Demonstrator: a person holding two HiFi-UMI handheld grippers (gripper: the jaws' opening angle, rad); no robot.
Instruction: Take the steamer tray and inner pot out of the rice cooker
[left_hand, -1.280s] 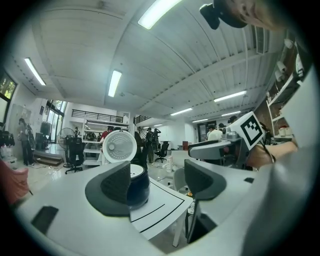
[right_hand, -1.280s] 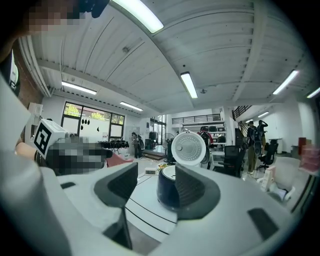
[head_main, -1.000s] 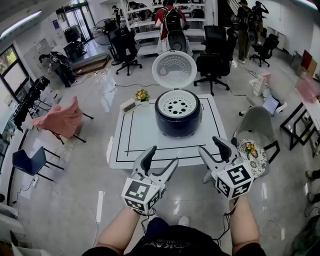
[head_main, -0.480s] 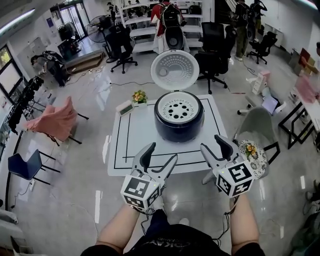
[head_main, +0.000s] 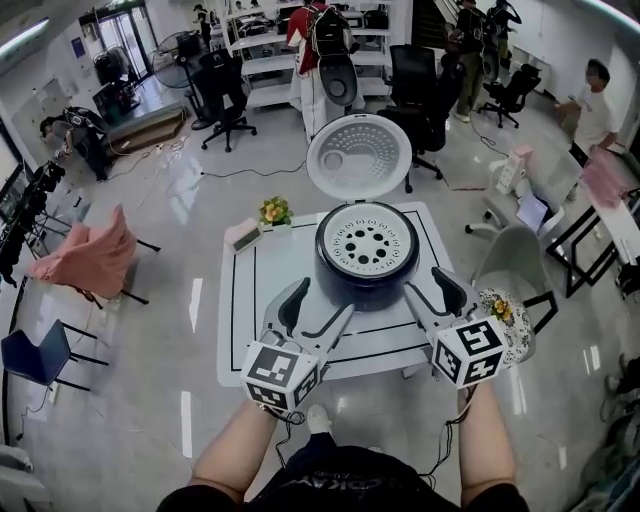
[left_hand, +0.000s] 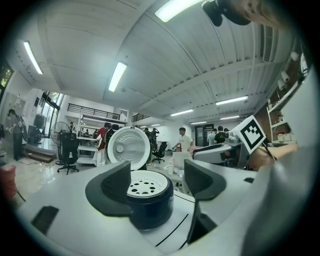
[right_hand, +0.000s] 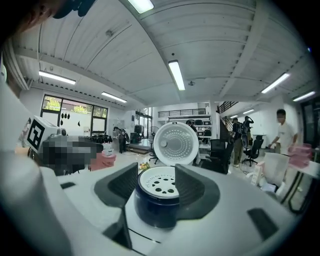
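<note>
1. The left gripper (head_main: 318, 308) hangs over the near edge of the table (head_main: 250, 300), jaws spread wide with nothing held. In the left gripper view the rice cooker (head_main: 352, 288) shows through the gap, farther off and untouched.
2. The right gripper (head_main: 432, 292) is level with it at the cooker's near right side, jaws likewise apart and empty. The right gripper view frames the cooker between the two pads, with clear space on both sides.
3. The rice cooker, dark-bodied and round, stands on the white table inside its black border line, toward the far right part. Its lid (head_main: 352, 158) is swung fully up and back, so the ribbed inner face is in sight.
4. The steamer tray (head_main: 366, 240), white with a ring of round holes, sits in the cooker's mouth and fills its rim.
5. The inner pot cannot be made out, as the tray covers the opening.
6. A small pot of yellow flowers (head_main: 272, 212) stands on the table's far left part, well apart from the cooker.
</note>
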